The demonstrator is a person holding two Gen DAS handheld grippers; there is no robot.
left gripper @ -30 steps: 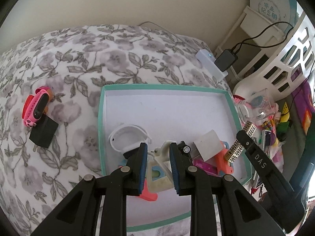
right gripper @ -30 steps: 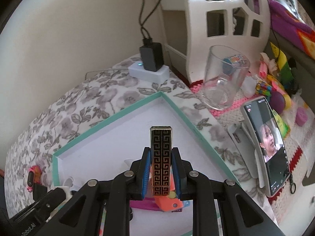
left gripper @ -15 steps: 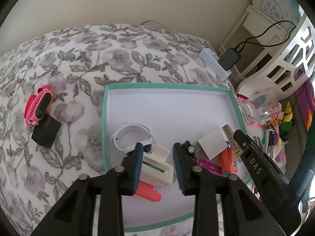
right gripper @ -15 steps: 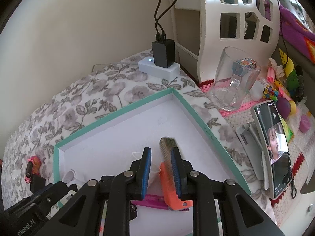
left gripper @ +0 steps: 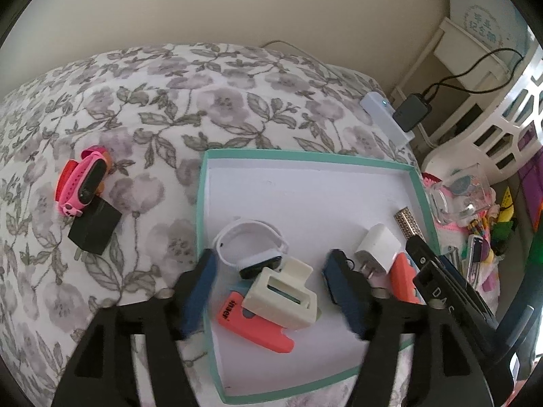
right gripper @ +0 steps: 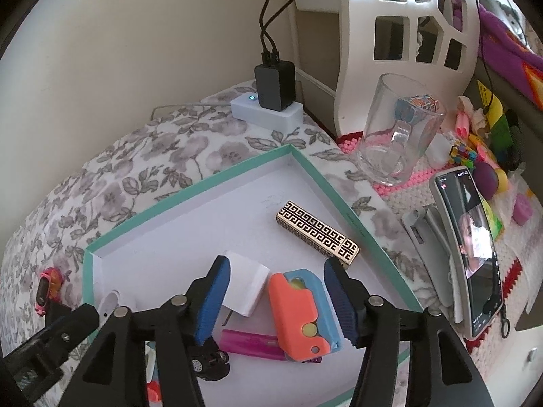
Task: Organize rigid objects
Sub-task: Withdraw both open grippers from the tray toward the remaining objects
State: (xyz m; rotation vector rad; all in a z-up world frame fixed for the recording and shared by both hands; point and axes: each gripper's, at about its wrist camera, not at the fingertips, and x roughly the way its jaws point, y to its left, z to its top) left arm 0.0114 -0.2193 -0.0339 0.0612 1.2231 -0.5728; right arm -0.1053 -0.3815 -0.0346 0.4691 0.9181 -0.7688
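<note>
Hovering over the teal-rimmed tray (left gripper: 201,203), left gripper (left gripper: 268,279) and right gripper (right gripper: 278,300) both have jaws wide, holding nothing. Gold patterned lighter (right gripper: 317,234) lies flat in the tray near its right rim, beside white charger (right gripper: 246,286) and orange-blue gadget (right gripper: 298,312). Pink wristband (left gripper: 83,181) and black adapter (left gripper: 95,230) sit outside on the floral cloth (left gripper: 203,101).

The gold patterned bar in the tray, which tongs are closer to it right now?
Right. The right tongs hang open just short of the gold bar, which lies ahead of the right finger. The left tongs are open farther across the tray, over the cream clip.
</note>
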